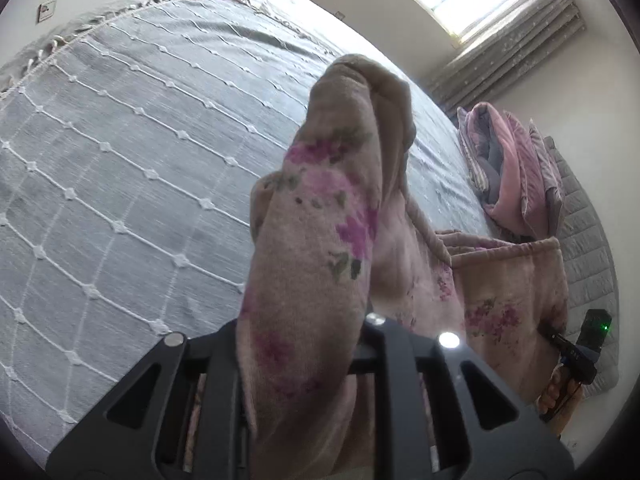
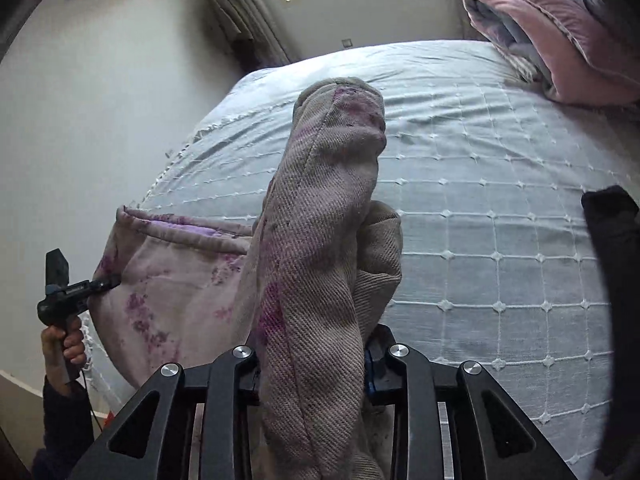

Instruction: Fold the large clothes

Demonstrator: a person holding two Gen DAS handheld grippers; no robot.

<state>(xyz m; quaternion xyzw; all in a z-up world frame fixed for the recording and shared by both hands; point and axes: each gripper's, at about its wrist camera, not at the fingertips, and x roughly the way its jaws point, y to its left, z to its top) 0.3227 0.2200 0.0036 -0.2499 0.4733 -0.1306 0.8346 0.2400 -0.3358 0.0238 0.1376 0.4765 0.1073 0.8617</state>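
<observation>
Both grippers are clamped on thick bunches of the same floral blanket: our left gripper [image 1: 304, 344] pinches a roll of it [image 1: 320, 240] that rises toward twelve o'clock in its view, and our right gripper [image 2: 316, 356] grips a like bunch that also stands up toward twelve. Between the two holds the blanket hangs as a slack sheet above the near edge of the bed [image 2: 480, 200]; in the left wrist view it spreads toward four o'clock, where the other gripper bites its edge, and in the right wrist view it sags toward eight o'clock.

We judge the step to be carrying this held edge over to make a fold. To do it well we should draw our two hands apart until the edge between them is taut, keep both at one height, and lay the cloth down on the pale quilted cover with the corners square. Slack here will give a crooked fold. A pile of pink bedding [image 2: 560, 40] sits at two o'clock in the right view, well apart from us; we should lay the blanket short of it.
</observation>
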